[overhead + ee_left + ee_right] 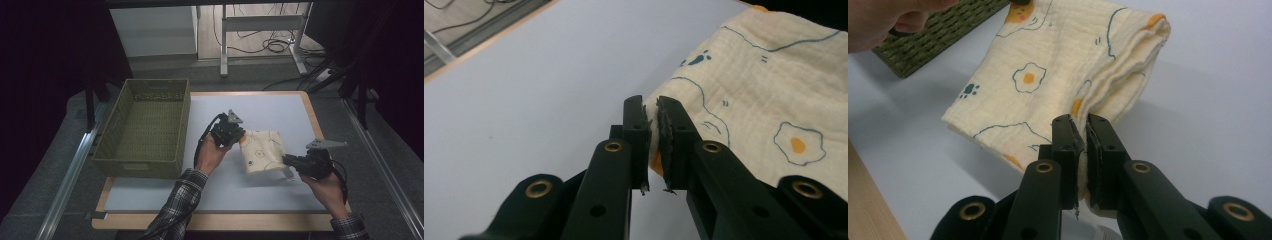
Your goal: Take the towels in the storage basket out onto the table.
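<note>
A folded cream cloth (262, 151) printed with fried eggs and paw marks hangs a little above the white mat, held between both grippers. My left gripper (239, 136) is shut on the cloth's upper left corner; in the left gripper view its jaws (653, 132) pinch the cloth's (769, 95) edge. At the lower right corner my right gripper (286, 161) is shut on the cloth too, and the right gripper view shows the cloth (1068, 65) clamped at its folded edge by those jaws (1080, 145).
An empty green woven basket (145, 129) stands at the left of the white mat (270, 107), close to the left hand. The wooden table edge (215, 221) runs along the front. Desk legs and cables lie on the floor beyond.
</note>
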